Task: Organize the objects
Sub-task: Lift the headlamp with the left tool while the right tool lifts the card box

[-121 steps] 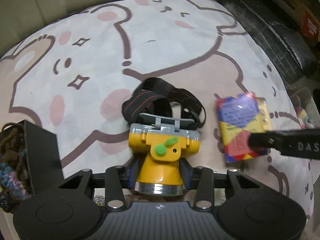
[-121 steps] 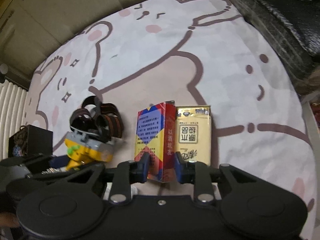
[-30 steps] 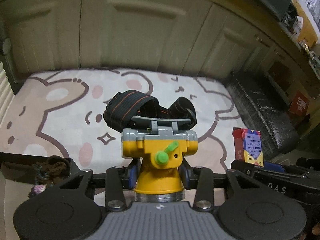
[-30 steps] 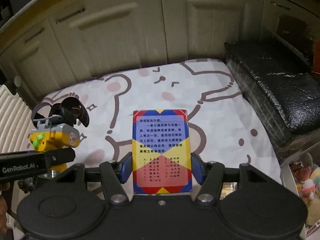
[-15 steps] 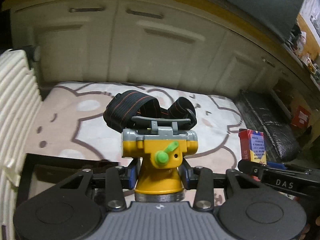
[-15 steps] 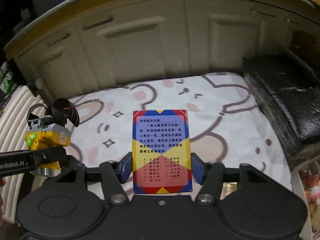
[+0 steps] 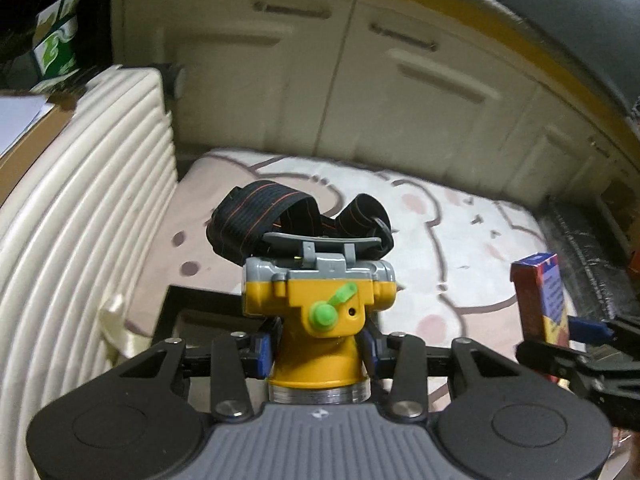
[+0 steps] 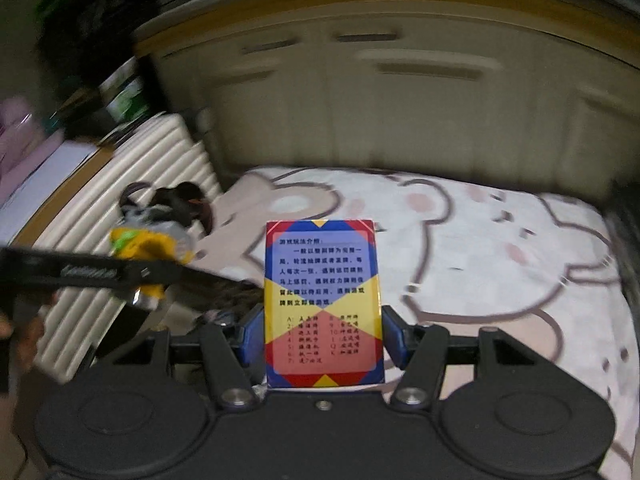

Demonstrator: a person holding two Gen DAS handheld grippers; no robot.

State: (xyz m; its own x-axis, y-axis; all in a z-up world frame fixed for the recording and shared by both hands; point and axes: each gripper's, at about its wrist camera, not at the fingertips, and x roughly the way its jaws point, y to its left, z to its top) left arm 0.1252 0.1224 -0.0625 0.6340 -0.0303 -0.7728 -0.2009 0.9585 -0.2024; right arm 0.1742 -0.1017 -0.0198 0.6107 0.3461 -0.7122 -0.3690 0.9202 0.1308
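One headlamp (image 7: 320, 300), one card box (image 8: 323, 304), two claws (image 7: 318, 350).

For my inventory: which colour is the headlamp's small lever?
Bright green lever, on the yellow headlamp; clearest in left wrist view.

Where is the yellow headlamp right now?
The yellow headlamp is clamped in the left gripper, held up above the bear blanket. The colorful card box in the right gripper is beside it.
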